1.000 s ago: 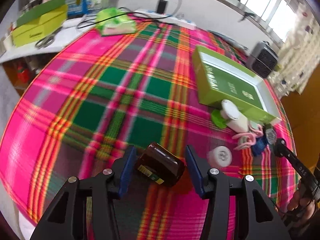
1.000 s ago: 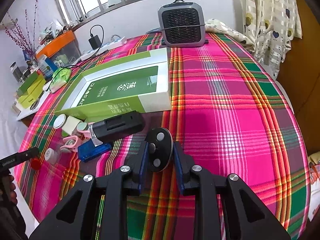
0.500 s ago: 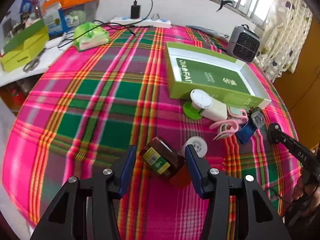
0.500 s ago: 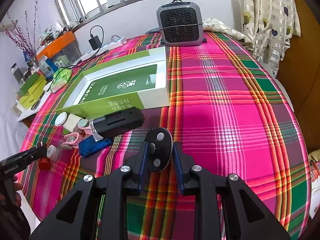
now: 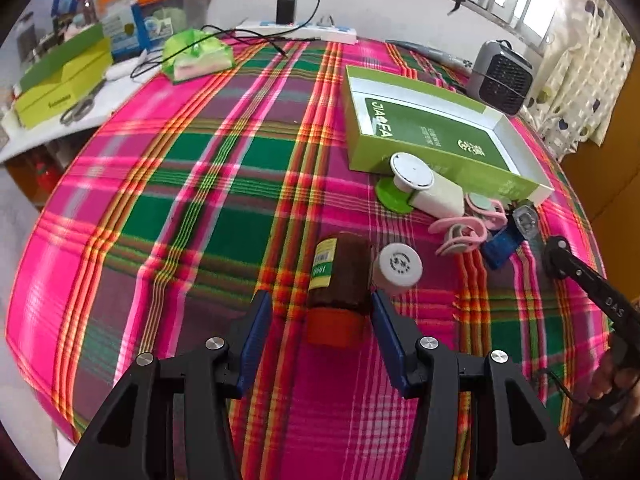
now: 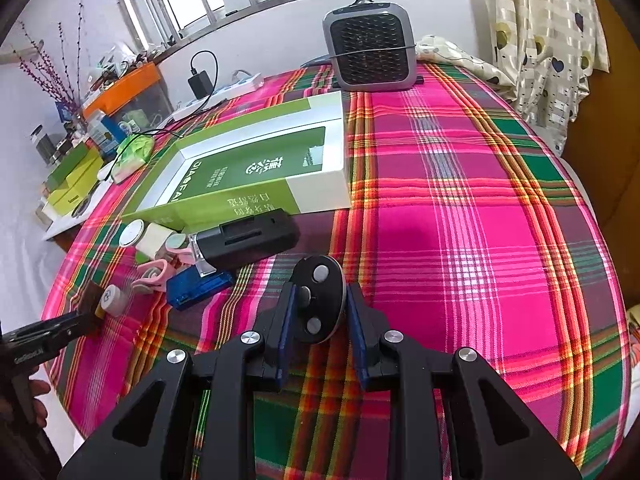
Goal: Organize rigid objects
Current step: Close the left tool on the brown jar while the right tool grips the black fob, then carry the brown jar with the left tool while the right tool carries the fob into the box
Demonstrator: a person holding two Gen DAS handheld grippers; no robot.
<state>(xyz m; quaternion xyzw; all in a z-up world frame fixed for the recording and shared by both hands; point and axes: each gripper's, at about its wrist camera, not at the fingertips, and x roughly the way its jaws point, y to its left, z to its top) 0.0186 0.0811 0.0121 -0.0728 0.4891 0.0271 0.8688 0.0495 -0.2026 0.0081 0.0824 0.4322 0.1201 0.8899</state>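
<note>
My left gripper (image 5: 320,312) is open around a brown bottle (image 5: 340,272) with an orange cap, lying on the plaid cloth; its pads stand apart from the bottle's sides. A small white jar (image 5: 400,268) lies just right of the bottle. My right gripper (image 6: 318,312) is shut on a black round disc (image 6: 320,300) with silver studs, held low over the cloth. A green and white box (image 5: 436,140) lies open beyond, also in the right wrist view (image 6: 256,176). A white bottle with green base (image 5: 420,188), pink clips (image 5: 464,232), a blue item (image 6: 198,286) and a black device (image 6: 248,236) cluster beside the box.
A grey fan heater (image 6: 370,50) stands at the table's far edge. A power strip with charger (image 5: 296,30) and a green tissue pack (image 5: 198,58) lie at the back. A side shelf (image 5: 60,80) holds yellow-green boxes and scissors. The table edge drops close to both grippers.
The left gripper has swung around the brown bottle, which has turned to point away, beside the white jar. The right gripper has kept hold of the disc and barely moved.
</note>
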